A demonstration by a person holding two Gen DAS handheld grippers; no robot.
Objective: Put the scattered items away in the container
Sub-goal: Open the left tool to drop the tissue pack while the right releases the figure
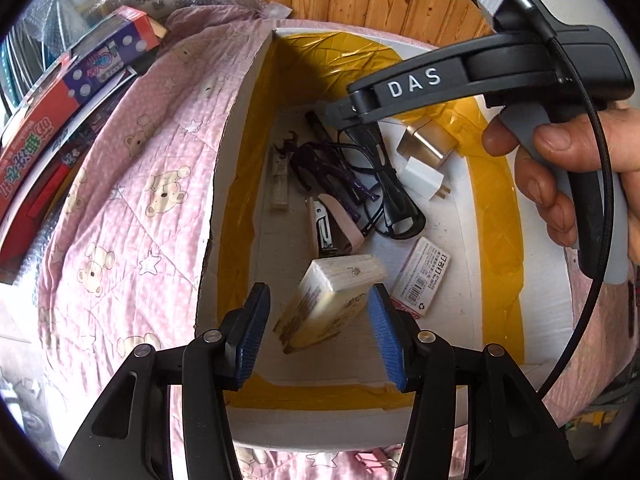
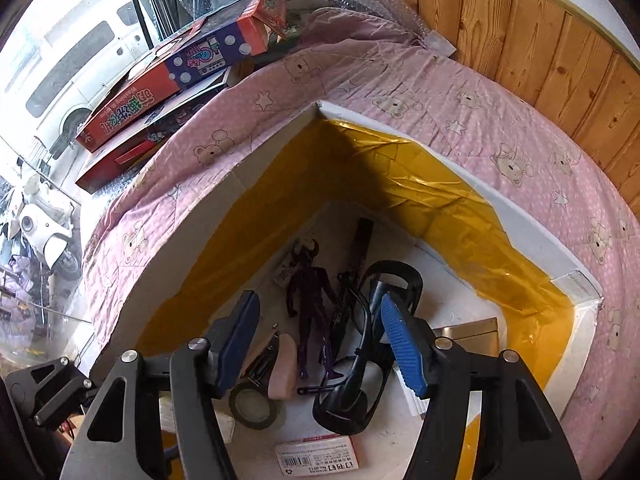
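Note:
A white box (image 1: 224, 184) lined with yellow tape lies on a pink bear-print quilt. Inside lie black glasses (image 1: 384, 184), a purple figure (image 1: 320, 168), a stapler (image 1: 332, 224), a white plug (image 1: 424, 178), a gold block (image 1: 430, 142) and a staples box (image 1: 422, 276). My left gripper (image 1: 320, 320) is open above the box; a pale wrapped block (image 1: 332, 300) sits tilted between its fingers, touching neither clearly. My right gripper (image 2: 320, 340) is open and empty over the glasses (image 2: 352, 380), figure (image 2: 312, 300), stapler (image 2: 276, 360) and a tape roll (image 2: 254, 404).
The pink quilt (image 1: 132, 208) surrounds the box. Red toy boxes (image 2: 172, 76) and bubble wrap lie at the far left. A wooden wall (image 2: 540, 48) stands behind. The right gripper's body and the hand holding it (image 1: 560, 152) hang over the box's right side.

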